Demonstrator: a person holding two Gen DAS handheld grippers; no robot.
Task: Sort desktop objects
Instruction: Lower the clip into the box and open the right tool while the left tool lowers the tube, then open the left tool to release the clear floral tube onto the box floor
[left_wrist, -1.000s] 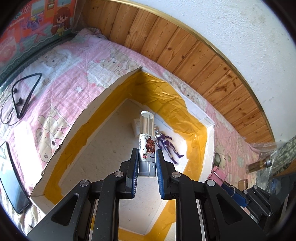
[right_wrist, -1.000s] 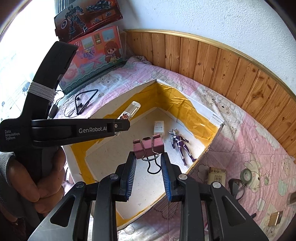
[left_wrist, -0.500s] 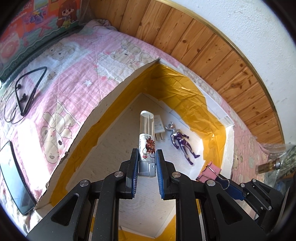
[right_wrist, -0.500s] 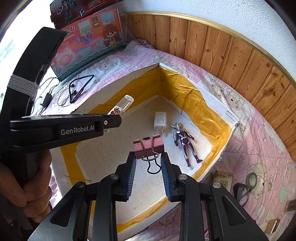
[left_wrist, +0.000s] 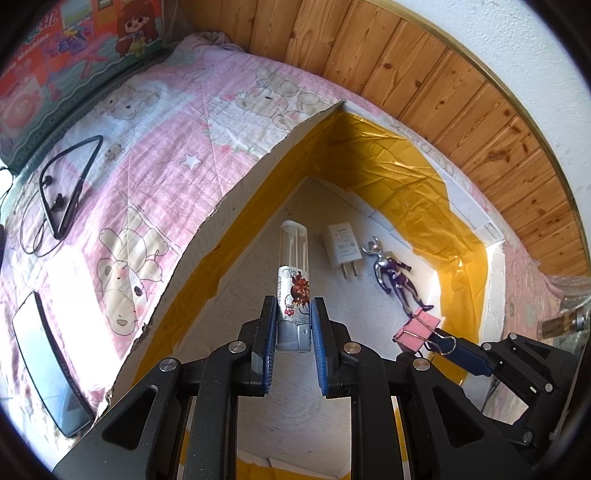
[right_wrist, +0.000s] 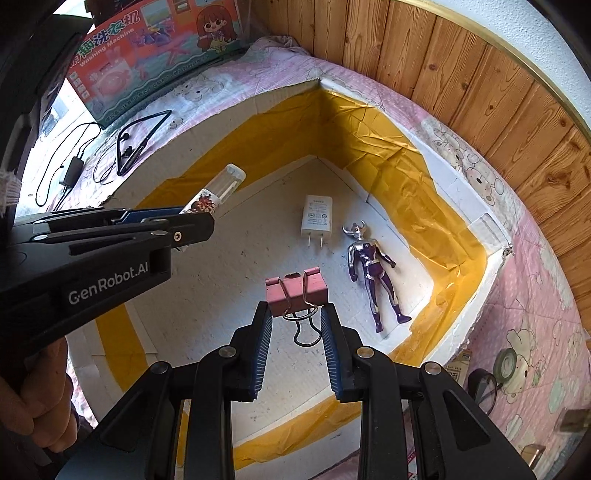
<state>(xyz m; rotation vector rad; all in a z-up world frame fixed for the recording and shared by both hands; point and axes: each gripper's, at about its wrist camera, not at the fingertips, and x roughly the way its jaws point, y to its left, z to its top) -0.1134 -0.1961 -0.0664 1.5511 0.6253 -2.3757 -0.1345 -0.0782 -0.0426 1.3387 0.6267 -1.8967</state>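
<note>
Right now I have a small tube (left_wrist: 291, 280) with a clear cap and a red cartoon print clamped at its base in my left gripper (left_wrist: 293, 325), jaws narrow around it, the tube pointing out over the open white box (left_wrist: 207, 229) lined with yellow tape. My right gripper (right_wrist: 295, 325) is closed on the wire handles of a pink binder clip (right_wrist: 295, 290), which hangs above the box floor near the middle. On that floor lie a white charger plug (right_wrist: 316, 218) and, just beside it, a purple and silver toy figure (right_wrist: 371, 269) on its back, apart from each other. The box sits on a bed with a pink bear-print quilt (left_wrist: 147, 177). On the quilt, well apart from the box, I see a black neckband earphone (left_wrist: 70, 184) and a phone (left_wrist: 48, 369). A colourful toy carton (right_wrist: 159, 48) stands at the quilt's far edge.
</note>
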